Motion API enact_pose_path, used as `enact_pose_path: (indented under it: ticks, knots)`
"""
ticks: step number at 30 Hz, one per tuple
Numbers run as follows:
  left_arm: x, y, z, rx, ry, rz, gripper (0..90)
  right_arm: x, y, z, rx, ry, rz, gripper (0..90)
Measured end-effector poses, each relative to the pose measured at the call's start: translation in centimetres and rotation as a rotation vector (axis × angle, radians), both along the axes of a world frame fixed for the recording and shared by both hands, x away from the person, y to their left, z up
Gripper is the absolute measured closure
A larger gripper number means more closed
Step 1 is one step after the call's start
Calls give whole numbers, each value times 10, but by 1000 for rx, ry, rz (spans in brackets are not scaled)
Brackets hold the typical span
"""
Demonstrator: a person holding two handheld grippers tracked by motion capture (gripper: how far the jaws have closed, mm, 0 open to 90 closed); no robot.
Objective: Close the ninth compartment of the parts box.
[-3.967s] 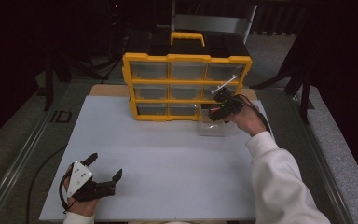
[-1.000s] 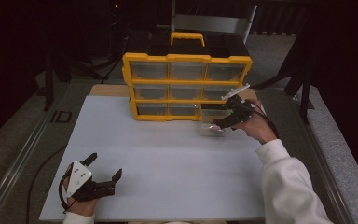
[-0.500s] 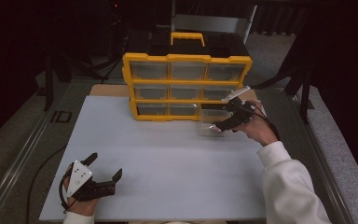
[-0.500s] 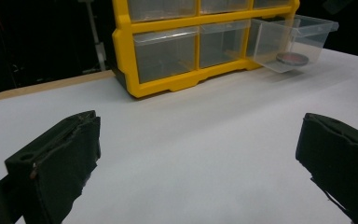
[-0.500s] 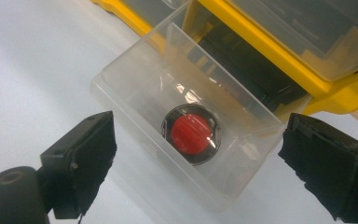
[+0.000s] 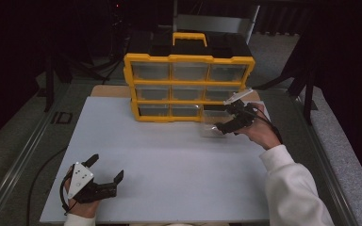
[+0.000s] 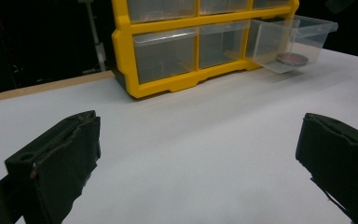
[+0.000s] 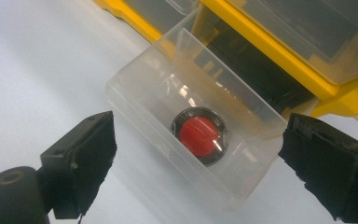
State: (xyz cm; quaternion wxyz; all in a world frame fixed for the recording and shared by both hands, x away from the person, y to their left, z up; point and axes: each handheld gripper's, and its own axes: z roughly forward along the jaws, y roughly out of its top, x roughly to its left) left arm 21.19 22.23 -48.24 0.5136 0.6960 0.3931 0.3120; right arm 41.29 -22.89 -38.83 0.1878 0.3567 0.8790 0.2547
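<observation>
Yellow drawer cabinet standing upright at the far middle of the white table, black top with yellow handle, three rows of three clear drawers. Bottom right drawer pulled out toward the near side, clear plastic, open top, still partly in its slot. Inside, lying flat on its floor, a round red disc with dark rim.

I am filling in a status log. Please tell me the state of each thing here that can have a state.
Yellow plastic drawer cabinet: upright on the table, other drawers shut.
Clear plastic bottom-right drawer: pulled out.
Round red and black disc: lying flat in that drawer.
Left gripper: fingers open, empty.
Right gripper: fingers open above the drawer, empty.
</observation>
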Motion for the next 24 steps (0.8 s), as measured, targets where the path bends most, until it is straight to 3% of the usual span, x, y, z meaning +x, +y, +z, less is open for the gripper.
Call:
enact_pose_path:
  ticks: [11,19,22,24]
  knots:
    - [0,0,0,1,0,0,0,-8,1,-3,29,-4,0,98]
    - [0,-1,0,-2,2,-2,0,-15,4,-5,34,1,21,149]
    - [0,-1,0,0,2,-2,0,-18,6,-4,32,-5,22,199]
    - [1,-1,0,-2,5,-3,0,-20,6,-2,31,-18,30,281]
